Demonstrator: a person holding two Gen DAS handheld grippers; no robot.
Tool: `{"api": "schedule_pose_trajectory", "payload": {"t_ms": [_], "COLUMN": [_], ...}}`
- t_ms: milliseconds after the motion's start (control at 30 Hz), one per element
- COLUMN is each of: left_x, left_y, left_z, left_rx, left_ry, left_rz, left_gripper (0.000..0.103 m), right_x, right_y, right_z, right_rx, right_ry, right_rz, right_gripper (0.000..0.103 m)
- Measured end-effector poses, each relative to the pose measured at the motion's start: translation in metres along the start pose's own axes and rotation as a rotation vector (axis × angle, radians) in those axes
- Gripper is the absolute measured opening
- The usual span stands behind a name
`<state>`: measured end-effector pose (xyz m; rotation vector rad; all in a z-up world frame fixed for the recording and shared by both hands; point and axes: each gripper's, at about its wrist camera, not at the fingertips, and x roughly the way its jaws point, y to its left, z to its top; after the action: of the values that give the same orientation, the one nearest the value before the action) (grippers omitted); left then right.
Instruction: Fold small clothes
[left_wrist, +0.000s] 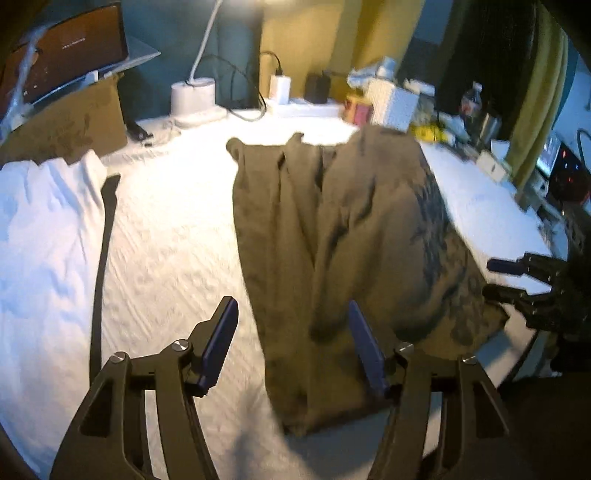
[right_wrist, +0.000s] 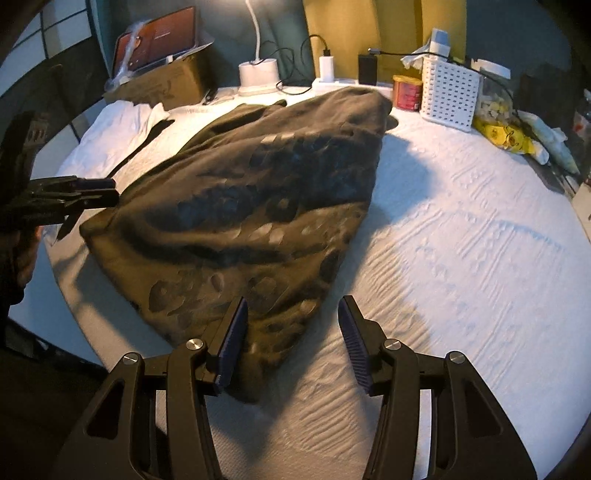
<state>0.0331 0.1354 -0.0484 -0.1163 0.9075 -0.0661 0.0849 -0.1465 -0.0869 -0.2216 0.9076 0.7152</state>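
Honestly can't read anything here. The brown box (left_wrist: 70, 55) has a line of pale lettering, and the red tin (right_wrist: 406, 92) has a label, both too blurry.

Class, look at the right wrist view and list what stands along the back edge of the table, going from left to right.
Cardboard box → lamp base → white charger → black adapter → red tin → white perforated basket → yellow packet.
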Motion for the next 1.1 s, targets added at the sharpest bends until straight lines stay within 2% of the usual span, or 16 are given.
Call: {"api": "schedule_pose_trajectory", "payload": {"t_ms": [367, 867, 1100], "left_x": [0.028, 0.085, 0.114], "left_y": [0.007, 0.007, 0.006], "left_z": [0.062, 0.131, 0.152], "left_rx": [0.071, 0.14, 0.162], "left_ry": [-0.065, -0.057, -0.038], "left_rz": [0.022, 0.011, 0.01], "left_gripper": [0.062, 0.061, 0.061], "right_x": [0.001, 0.035, 0.051], "right_y": [-0.037, -0.083, -0.1], "right_z": [0.036, 0.088, 0.111], "right_rx": [0.049, 0.095, 0.098], "right_ry": [-0.054, -0.069, -0.078], "right_rz": [-0.049, -0.052, -0.051], "right_gripper": [0.054, 0.054, 0.054]}}
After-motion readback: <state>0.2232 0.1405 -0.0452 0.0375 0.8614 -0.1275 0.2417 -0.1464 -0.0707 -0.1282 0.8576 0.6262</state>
